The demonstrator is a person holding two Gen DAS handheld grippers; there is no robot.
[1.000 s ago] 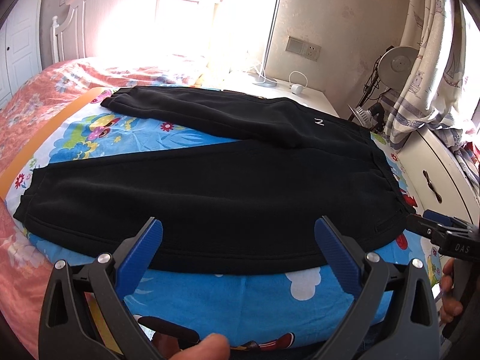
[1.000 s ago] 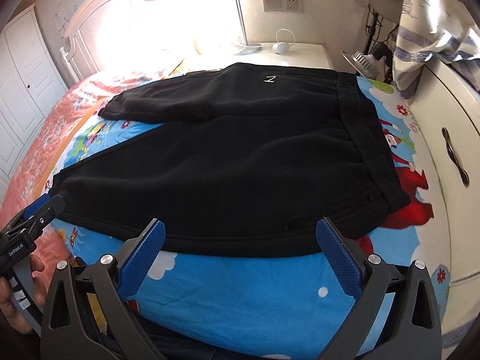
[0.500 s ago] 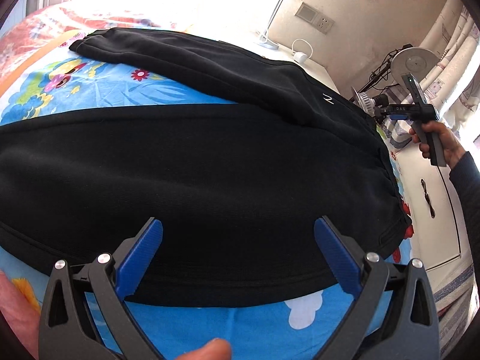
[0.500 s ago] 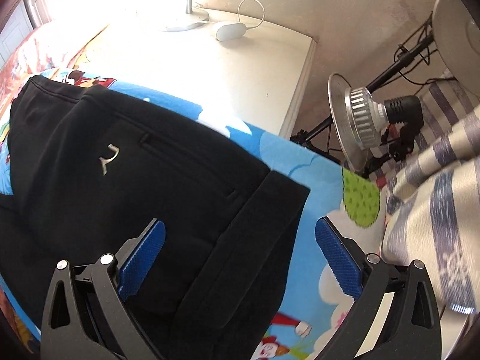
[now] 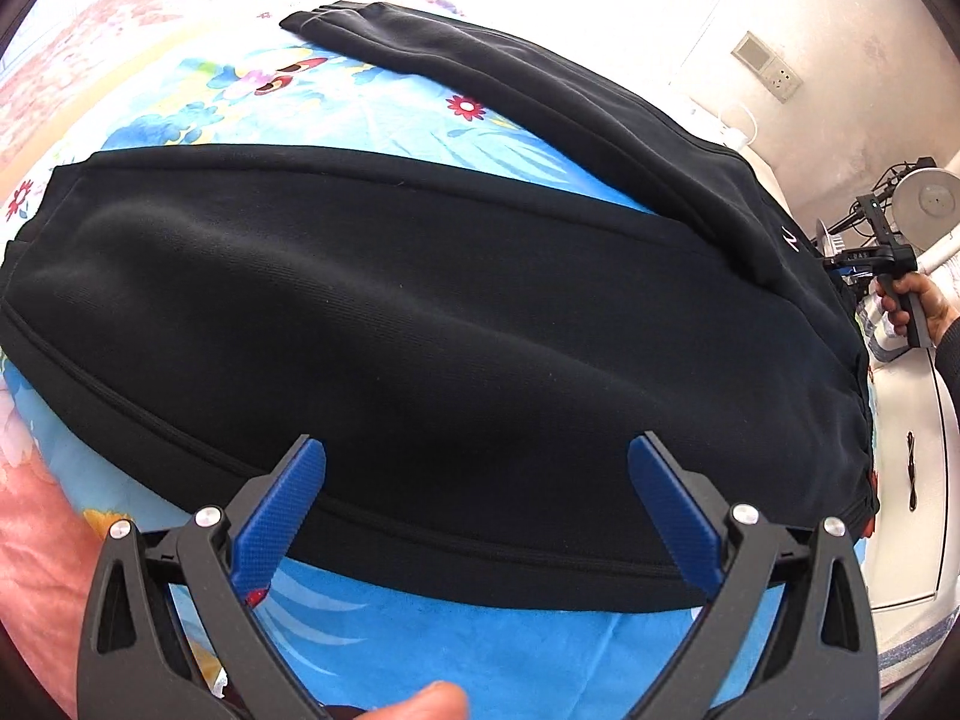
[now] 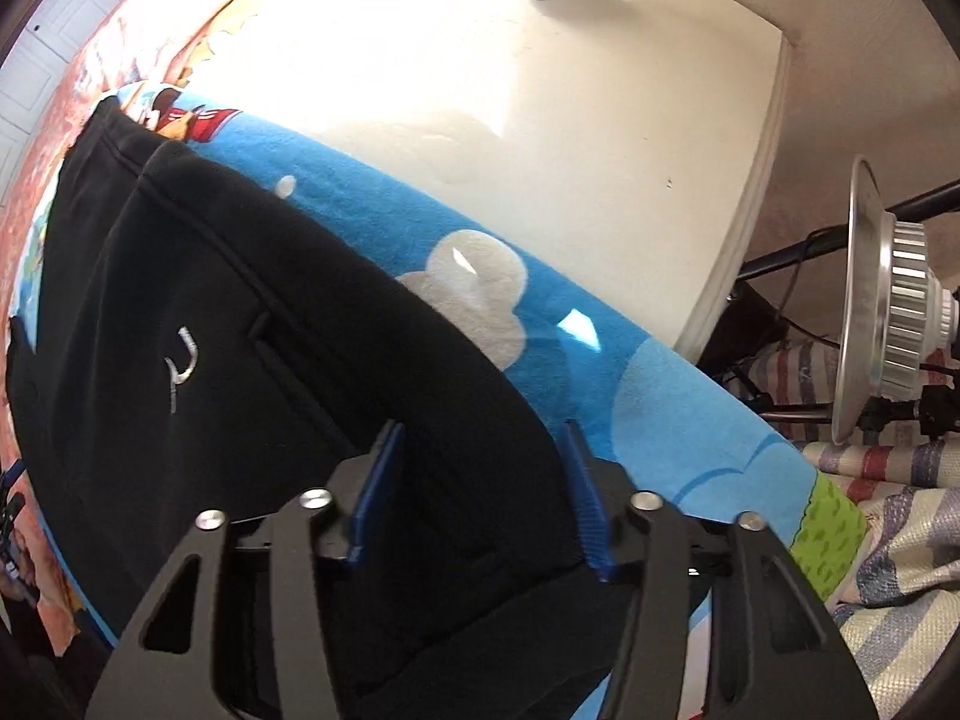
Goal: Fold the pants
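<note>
White logo (image 6: pixel 180 369) on black pants (image 6: pixel 288 420)

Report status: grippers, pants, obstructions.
Left gripper open over near leg. Right gripper closing on waistband corner. Pants flat, unfolded. Nothing blocking.

The pants (image 5: pixel 420 312) lie spread on the bed sheet (image 5: pixel 456 648), their legs apart, beside the nightstand (image 6: pixel 540 90)

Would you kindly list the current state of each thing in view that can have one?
pants: unfolded, spread flat on the bed, legs apart.
left gripper: open, above the near leg's edge, holding nothing.
right gripper: jaws closing, waistband corner between them.
blanket: spread under the pants.
</note>
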